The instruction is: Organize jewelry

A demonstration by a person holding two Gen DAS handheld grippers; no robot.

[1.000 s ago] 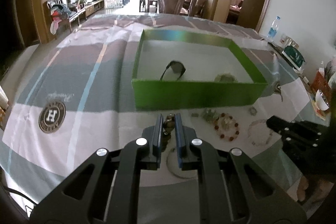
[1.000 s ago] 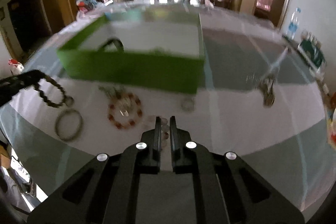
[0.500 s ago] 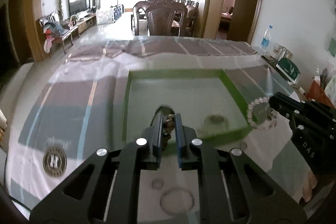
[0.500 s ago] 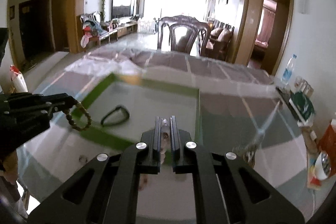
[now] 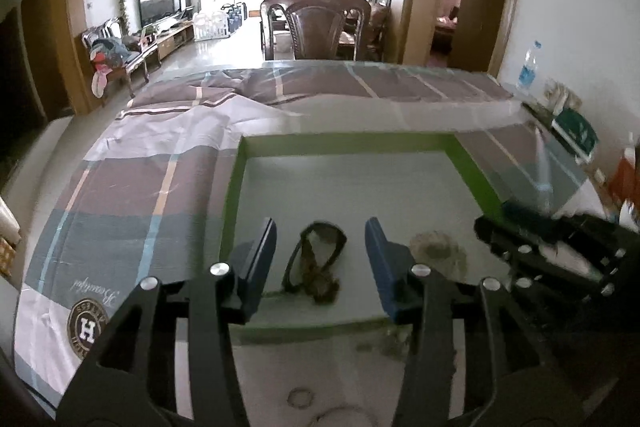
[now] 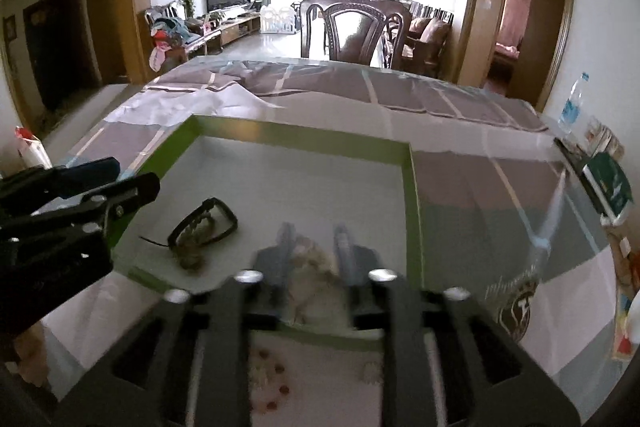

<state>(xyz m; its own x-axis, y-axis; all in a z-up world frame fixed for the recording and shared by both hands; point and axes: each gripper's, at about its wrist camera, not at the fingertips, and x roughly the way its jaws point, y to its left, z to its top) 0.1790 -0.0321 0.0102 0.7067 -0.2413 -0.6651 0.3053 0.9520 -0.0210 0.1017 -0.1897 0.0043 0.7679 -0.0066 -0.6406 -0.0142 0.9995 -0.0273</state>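
Now, from the left wrist view, the left gripper [image 5: 320, 247] hangs over the green box [image 5: 234, 183] with jaws spread, a brown bead bracelet [image 5: 322, 285] lying inside beneath them, apparently released there for storage. From the right wrist view, the right gripper [image 6: 312, 247] hovers over the box's near wall, jaws spread above a pale bracelet [image 6: 310, 267] inside the box.

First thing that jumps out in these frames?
The green box in the middle of the striped tablecloth, holding a dark bangle with a brown bead bracelet beside it. The left hand-held gripper is wide open right above them. The right hand-held gripper, blurred, is open over a pale bracelet by the box's right wall.
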